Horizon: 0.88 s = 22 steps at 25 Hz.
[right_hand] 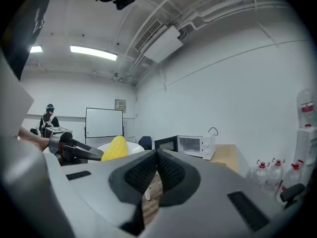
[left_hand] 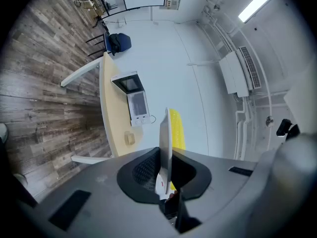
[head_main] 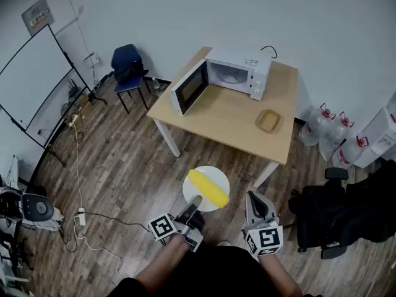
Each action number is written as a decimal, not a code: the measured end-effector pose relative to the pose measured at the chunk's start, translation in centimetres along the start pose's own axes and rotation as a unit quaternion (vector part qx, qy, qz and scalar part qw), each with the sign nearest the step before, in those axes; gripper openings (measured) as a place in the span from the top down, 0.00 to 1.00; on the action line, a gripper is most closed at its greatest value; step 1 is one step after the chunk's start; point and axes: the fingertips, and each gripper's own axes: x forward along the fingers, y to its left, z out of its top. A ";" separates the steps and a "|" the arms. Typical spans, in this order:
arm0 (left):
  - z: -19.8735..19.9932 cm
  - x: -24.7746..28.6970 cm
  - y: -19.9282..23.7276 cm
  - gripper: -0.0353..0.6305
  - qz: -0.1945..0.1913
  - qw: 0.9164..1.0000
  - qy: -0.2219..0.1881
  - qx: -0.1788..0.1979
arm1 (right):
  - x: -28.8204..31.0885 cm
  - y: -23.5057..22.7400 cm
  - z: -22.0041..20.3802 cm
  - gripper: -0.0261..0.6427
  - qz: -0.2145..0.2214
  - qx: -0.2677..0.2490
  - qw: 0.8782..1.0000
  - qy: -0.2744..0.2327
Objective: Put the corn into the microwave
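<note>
The yellow corn cob lies slantwise on a round white plate in the lower middle of the head view, in the air above the wooden floor and well short of the bench. Its skin is smooth, bright and evenly yellow, with blunt rounded ends. In the left gripper view the plate shows edge-on and covers most of the cob, leaving one yellow strip to its right. In the right gripper view only the upper end of the cob rises above the gripper's grey body.

The left gripper has its jaws clamped on the plate's near rim, hiding that part of it. The right gripper, lower right of the plate, has its jaws closed together on nothing.

Higher in the head view, a white microwave stands on the light wooden bench, its door swung open. A small tan tray lies right of it.
</note>
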 end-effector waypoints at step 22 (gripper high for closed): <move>3.1 0.6 3.3 0.91 0.022 0.999 0.008 -0.028 | 2.9 1.2 -2.6 0.87 -0.009 0.044 0.999 0.015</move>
